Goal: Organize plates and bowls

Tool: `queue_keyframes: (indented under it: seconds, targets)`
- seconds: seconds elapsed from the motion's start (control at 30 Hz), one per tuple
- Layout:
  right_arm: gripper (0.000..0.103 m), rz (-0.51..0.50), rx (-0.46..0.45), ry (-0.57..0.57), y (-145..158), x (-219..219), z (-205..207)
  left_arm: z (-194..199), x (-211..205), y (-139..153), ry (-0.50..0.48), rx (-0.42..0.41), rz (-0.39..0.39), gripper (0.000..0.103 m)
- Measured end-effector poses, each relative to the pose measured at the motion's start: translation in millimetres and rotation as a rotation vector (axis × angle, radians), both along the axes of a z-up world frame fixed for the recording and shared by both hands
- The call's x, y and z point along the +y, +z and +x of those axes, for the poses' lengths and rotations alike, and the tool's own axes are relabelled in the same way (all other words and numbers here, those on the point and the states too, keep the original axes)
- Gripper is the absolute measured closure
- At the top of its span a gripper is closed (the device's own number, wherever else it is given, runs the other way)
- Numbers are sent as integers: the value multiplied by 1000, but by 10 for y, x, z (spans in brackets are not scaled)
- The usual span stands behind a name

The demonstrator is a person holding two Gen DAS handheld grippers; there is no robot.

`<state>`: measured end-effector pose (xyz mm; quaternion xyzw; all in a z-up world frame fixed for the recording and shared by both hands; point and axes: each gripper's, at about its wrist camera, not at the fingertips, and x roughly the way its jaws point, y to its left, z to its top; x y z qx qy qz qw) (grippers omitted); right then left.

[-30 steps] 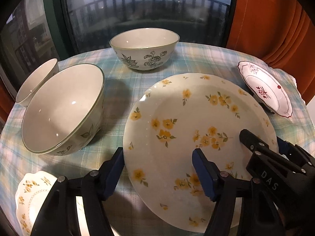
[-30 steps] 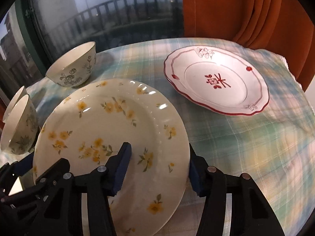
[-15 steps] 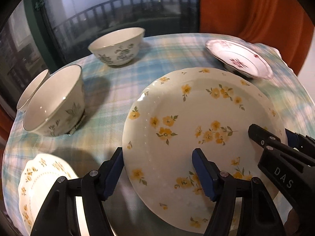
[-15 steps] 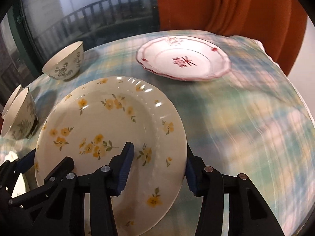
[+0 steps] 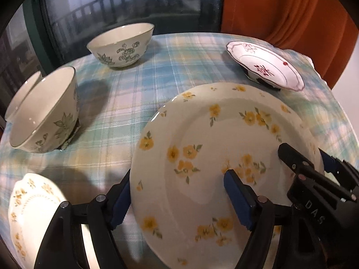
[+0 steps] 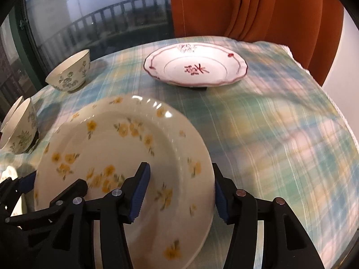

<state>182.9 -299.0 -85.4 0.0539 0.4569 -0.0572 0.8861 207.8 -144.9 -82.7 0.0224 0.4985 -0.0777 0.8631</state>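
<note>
Your left gripper (image 5: 179, 201) and right gripper (image 6: 179, 192), jaws just widening, straddle the yellow-flowered plate (image 5: 224, 157) over the plaid tablecloth (image 6: 269, 134); window (image 5: 123, 6) upper left, orange curtain (image 6: 246, 6) upper right.

A home dining spot. A plaid tablecloth (image 5: 139, 85) bears floral bowls (image 5: 122, 44) and plates (image 6: 196, 67). An orange curtain (image 6: 246, 9) hangs by a balcony window (image 5: 125, 2).

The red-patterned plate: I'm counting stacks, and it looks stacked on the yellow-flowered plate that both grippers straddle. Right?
Not stacked. The red-patterned plate sits alone on the plaid cloth, apart from the yellow-flowered plate, as the right wrist view shows. The left gripper and right gripper do straddle that plate.
</note>
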Motion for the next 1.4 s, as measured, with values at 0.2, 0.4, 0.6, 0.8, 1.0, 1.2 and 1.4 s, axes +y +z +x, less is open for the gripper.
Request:
queue_keyframes:
  seconds: [0.2, 0.4, 0.6, 0.8, 1.0, 1.2, 1.4]
  targets:
    - [45, -5, 17, -10, 18, -1, 56, -59, -13, 28, -8, -21, 0, 27]
    - [44, 2, -5, -33, 145, 3, -76, -183, 54, 205, -20, -55, -56, 27]
    - [44, -28, -56, -53, 373, 67, -263, -406, 155, 475, -31, -160, -82, 27]
    - [44, -55, -100, -22, 515, 304, -452, -619, 378, 556, 4, -211, -81, 27]
    - [44, -56, -125, 31, 582, 592, -583, -790, 698, 582, 57, -222, -97, 27]
    - [44, -40, -122, 70, 597, 843, -645, -936, 937, 633, 99, -250, -95, 27]
    - [44, -59, -110, 133, 609, 1151, -664, -1005, 1276, 634, 155, -250, -118, 27]
